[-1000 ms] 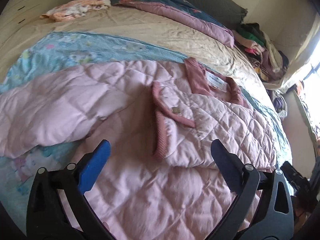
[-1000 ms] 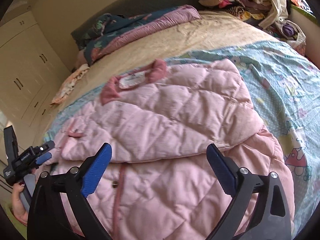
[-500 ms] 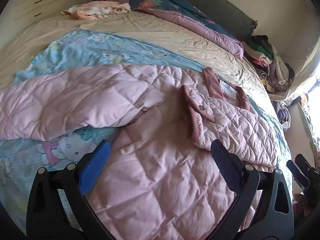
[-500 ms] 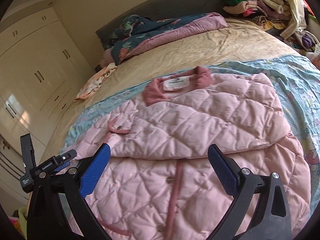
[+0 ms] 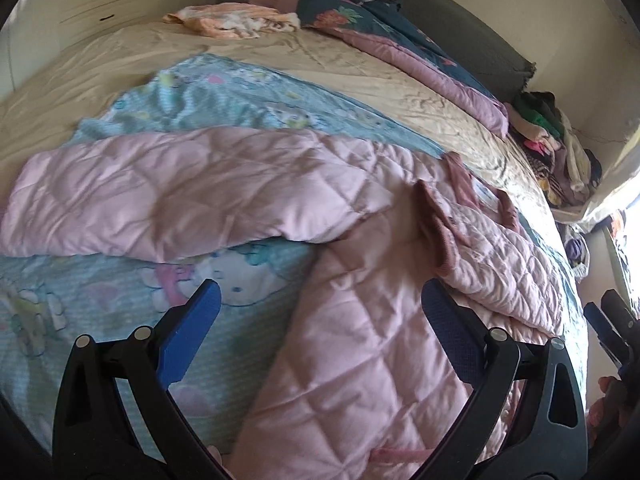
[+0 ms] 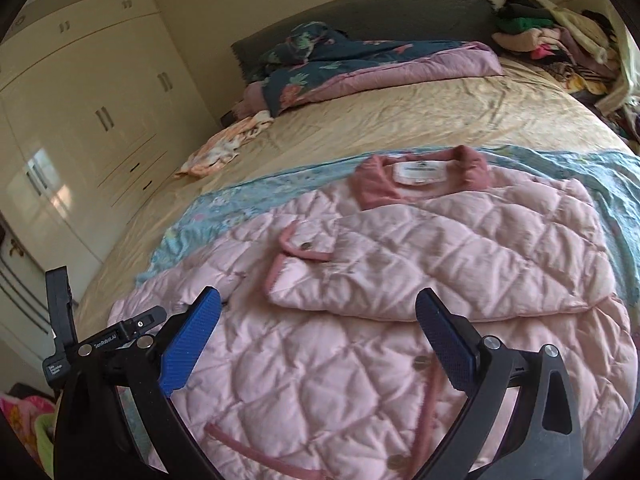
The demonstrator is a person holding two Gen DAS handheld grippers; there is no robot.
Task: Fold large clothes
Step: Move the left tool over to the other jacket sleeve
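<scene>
Beige sheet (image 6: 420,120) is covering the whole bed, with a light blue cartoon-print blanket (image 5: 224,96) lying across it. A dark floral quilt with a mauve lining (image 6: 360,64) is sitting bunched up by the grey headboard (image 6: 360,20), and a small peach printed garment (image 6: 224,148) is lying crumpled near it. A pile of mixed clothes (image 6: 552,40) is heaping up in the far corner. Cream wardrobe doors (image 6: 80,128) are running along the wall.
</scene>
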